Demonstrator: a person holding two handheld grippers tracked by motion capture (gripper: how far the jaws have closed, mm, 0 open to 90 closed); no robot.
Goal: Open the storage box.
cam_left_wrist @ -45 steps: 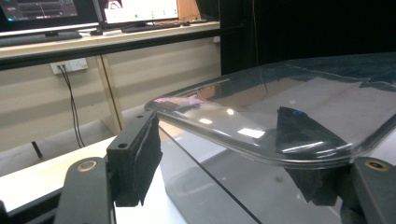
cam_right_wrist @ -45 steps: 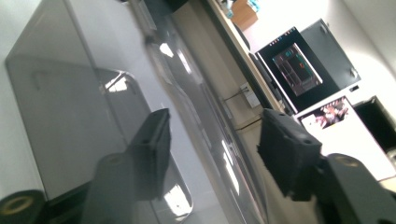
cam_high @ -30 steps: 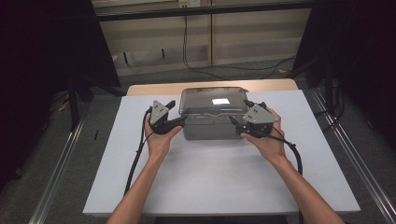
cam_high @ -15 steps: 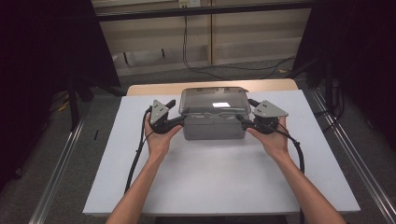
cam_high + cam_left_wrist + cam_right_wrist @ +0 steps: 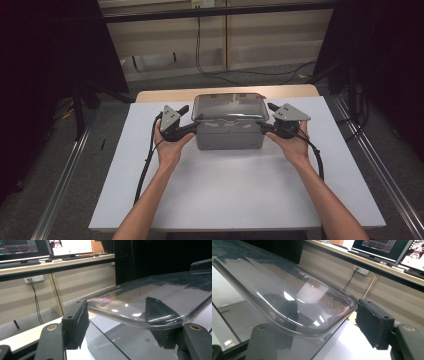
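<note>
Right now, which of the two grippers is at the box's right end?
The right gripper, at the right end of the grey box under its clear lid; the left gripper flanks the opposite end.

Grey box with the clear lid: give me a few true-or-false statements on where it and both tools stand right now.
1. The clear lid sits on the grey box. True.
2. The left tool is at the box's left end and the right tool at its right end. True.
3. The box stands on bare wood. False: it stands on the white board that covers the table.
4. The left tool's jaws straddle a corner of the lid. True, in the left gripper view; both tools' jaws have just been closing.
5. The box is lifted off the board. False: it rests on it.
6. A red cup stands beside the box. False: there is no cup.
</note>
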